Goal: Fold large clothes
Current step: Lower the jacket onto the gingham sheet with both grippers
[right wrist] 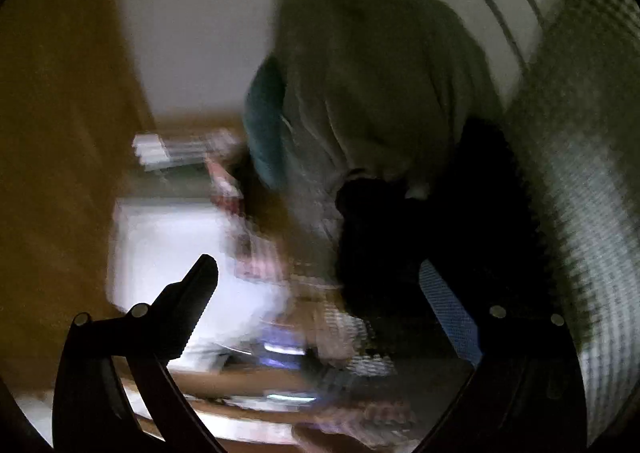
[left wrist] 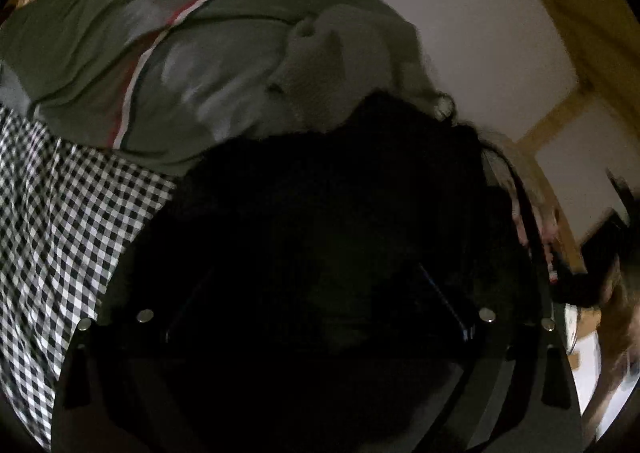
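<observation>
Left wrist view, nearest first: the left gripper [left wrist: 316, 267] is buried in shadow under the black garment [left wrist: 340, 193], which fills nearly all the space in front of the camera. Only the blue edge of one pad [left wrist: 444, 299] shows, standing far out to the side, so I read the jaws as spread wide with the cloth lying between and over them, not pinched; the dark makes this a reading, not a certainty. Judgement: the gripper is angled down into the heap to take a fresh hold for the next fold. The black garment lies on the checked cloth [left wrist: 60, 233], whose pattern shows bare only along the garment's left side. Beyond its far edge lies a grey-green striped garment [left wrist: 120, 53] with a white piece [left wrist: 320, 49] at its near corner, touching the black fabric. Behind these are the pale wall [left wrist: 460, 13] and a wooden frame [left wrist: 560, 113]. Right wrist view, heavily blurred: the right gripper [right wrist: 316, 263] has its jaws wide apart with nothing between them but background. The black garment [right wrist: 420, 213] sits just ahead of the blue-padded finger [right wrist: 452, 317], off to that side rather than between the jaws, and I cannot tell whether it touches. Judgement: this gripper is empty and free to reach for an edge. Farther off are the grey-green garment [right wrist: 360, 73] and a teal item [right wrist: 264, 121] beside it.
</observation>
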